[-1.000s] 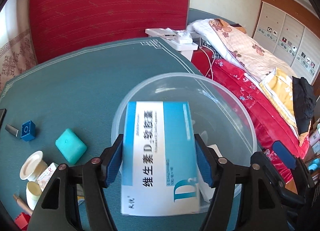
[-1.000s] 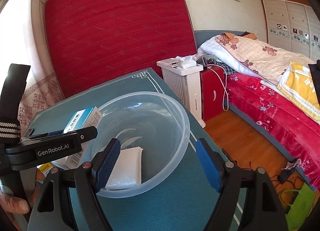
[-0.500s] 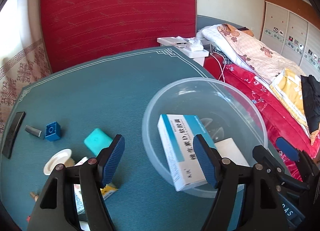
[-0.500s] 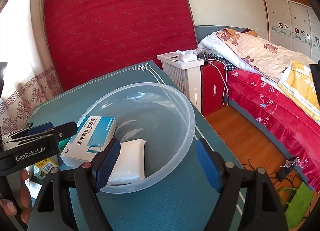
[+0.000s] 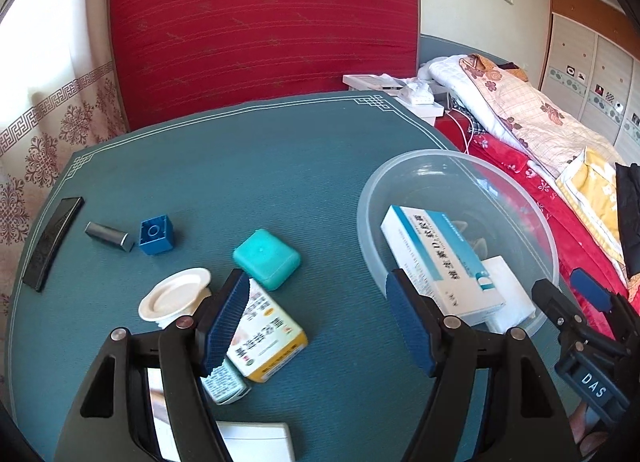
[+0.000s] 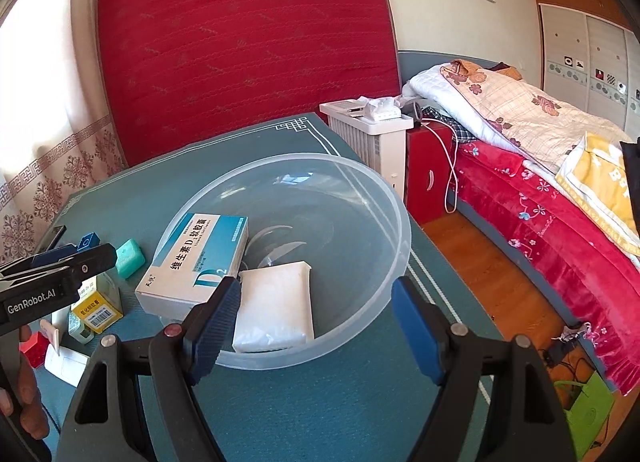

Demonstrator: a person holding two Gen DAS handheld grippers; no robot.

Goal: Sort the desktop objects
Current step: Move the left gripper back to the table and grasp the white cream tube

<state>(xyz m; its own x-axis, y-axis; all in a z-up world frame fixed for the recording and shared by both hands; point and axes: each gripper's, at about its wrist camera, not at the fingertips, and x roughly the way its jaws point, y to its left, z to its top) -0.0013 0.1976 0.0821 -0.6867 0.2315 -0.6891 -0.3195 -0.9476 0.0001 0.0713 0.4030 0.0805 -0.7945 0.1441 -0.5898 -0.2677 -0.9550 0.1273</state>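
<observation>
The left gripper [image 5: 316, 322] hangs over the teal table mat [image 5: 240, 166] with its blue pads spread wide and nothing between them. Under its left pad, at about seven o'clock in the left wrist view, lies a yellow-and-white medicine box [image 5: 266, 336], with a small pale green box [image 5: 224, 382] tucked against it, its print too blurred to read. Just beyond sit a white round lid [image 5: 176, 298] and a teal case [image 5: 267, 259]. Farther off, at ten o'clock, a blue block [image 5: 157, 235] rests beside a grey cylinder [image 5: 109, 236], then a black remote [image 5: 52, 242] near the mat's edge.

The right gripper [image 6: 316, 328] is likewise spread and empty, poised at the near rim of the clear plastic bowl [image 6: 384, 198]. Inside the bowl, a white packet [image 6: 276, 304] lies nearest, and the blue-and-white vitamin D box [image 6: 196, 262] leans on the wall at nine o'clock. Beyond the table stands a white heater [image 6: 372, 138].
</observation>
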